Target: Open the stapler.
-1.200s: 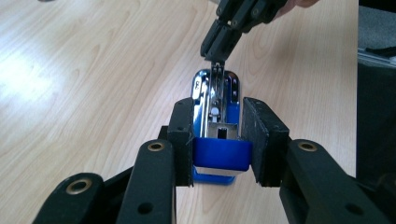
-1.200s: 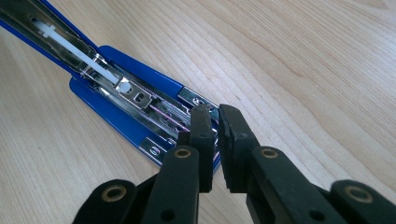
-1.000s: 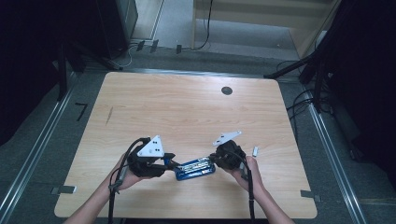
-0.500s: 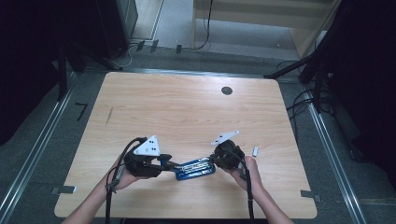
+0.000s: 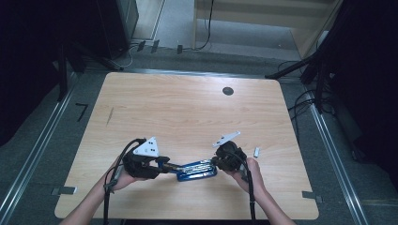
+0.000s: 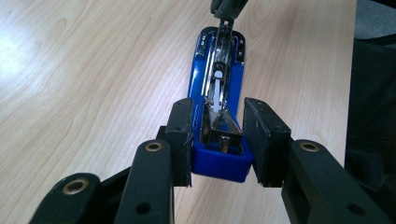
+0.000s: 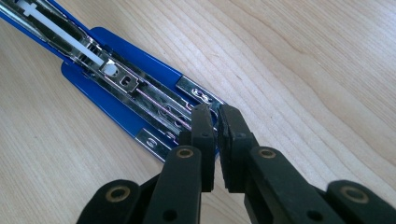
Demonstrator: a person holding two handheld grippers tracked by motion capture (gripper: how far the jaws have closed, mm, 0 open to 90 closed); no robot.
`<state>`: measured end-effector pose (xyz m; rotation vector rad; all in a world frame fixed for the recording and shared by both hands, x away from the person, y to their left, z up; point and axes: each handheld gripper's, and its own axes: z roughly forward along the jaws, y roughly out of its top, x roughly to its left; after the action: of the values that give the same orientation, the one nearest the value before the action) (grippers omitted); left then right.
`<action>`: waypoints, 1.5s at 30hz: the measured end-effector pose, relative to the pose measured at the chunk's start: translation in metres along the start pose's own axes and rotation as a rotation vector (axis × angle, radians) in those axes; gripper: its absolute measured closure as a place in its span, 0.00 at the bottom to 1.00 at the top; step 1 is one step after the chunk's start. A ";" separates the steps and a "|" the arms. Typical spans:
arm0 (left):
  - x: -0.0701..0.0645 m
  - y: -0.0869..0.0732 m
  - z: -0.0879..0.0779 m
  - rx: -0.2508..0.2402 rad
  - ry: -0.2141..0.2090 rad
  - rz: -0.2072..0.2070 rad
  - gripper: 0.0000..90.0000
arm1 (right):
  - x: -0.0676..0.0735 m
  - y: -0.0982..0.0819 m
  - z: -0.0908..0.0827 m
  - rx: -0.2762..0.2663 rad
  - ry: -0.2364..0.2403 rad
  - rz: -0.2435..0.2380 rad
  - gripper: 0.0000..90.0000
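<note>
Stapler [image 5: 197,169] is found lying open and flat on the table [image 5: 187,108], near the front edge, between the two grippers. Its blue base is down and the metal magazine [image 7: 140,93] is exposed on top.

L gripper [image 5: 170,166] is set at the stapler's rear (hinge) end. In the left gripper view the pads are seen narrowed onto both sides of the blue rear block, so the stapler is held there.

R gripper [image 5: 217,163] is set at the stapler's front end. Its jaws are all but closed, w/ the tips right over the magazine's front tip. Whether a thin metal part is pinched between them can't be told.

Vs. the earlier frames, almost nothing has changed:
- The stapler has not shifted.
- Both grippers are kept where they were.
- The L one is nudged only slightly.
- No jaw has opened.

So the work is judged to be paused mid-step. The base is steadied by the L, and the front of the magazine is being worked, or about to be, by the R.

A small white piece [image 5: 256,151] lies right of the stapler, well apart and untouched.
</note>
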<state>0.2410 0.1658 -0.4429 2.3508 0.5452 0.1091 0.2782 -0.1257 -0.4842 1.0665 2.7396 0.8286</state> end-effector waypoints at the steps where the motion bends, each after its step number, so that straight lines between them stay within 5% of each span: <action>1: 0.001 -0.001 0.000 0.006 -0.002 0.000 0.72 | 0.001 -0.001 0.000 -0.002 -0.006 -0.005 0.97; 19: 0.011 -0.013 0.007 0.022 -0.027 -0.042 0.69 | 0.004 -0.005 -0.004 0.024 0.005 0.003 0.96; 45: 0.023 -0.030 0.018 0.092 -0.089 -0.010 0.68 | 0.001 -0.007 -0.003 0.018 0.021 0.016 0.95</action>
<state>0.2549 0.1840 -0.4782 2.4286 0.5291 -0.0255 0.2721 -0.1305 -0.4849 1.0907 2.7644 0.8239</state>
